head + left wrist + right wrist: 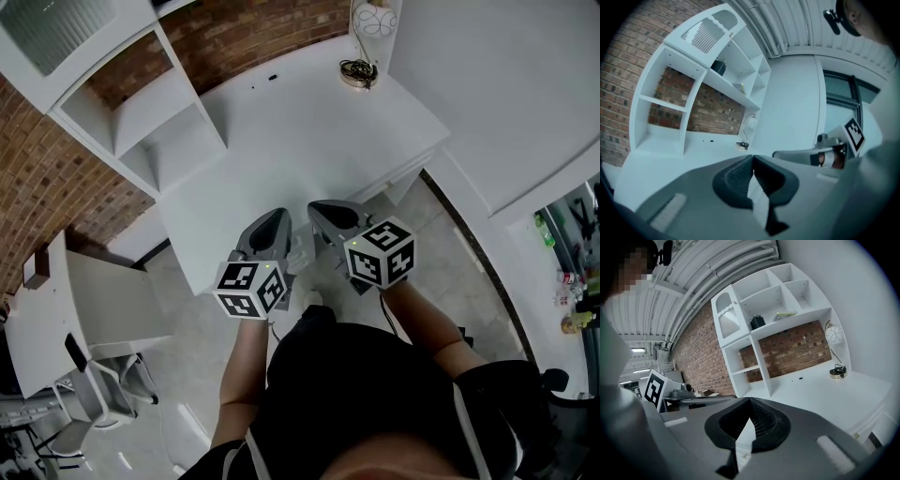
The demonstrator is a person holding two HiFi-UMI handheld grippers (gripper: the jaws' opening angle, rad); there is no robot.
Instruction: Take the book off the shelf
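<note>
Left gripper (pixel 753 158), right gripper (pixel 750 400): jaws pressed together, nothing between. Book (pixel 757 322) probably that dark block, upper middle of right gripper view, on shelf (pixel 799 320); too small to be sure tbh. Looks stiff, lightish, maybe slick covers. Best to pinch across spine edge.

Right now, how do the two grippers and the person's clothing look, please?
Both the left gripper and the right gripper have smooth grey bodies that narrow to a point, with dark ribbed pads inside. Each carries a white cube printed with black square markers. The person wears a black short-sleeved top with thin white lines.
</note>
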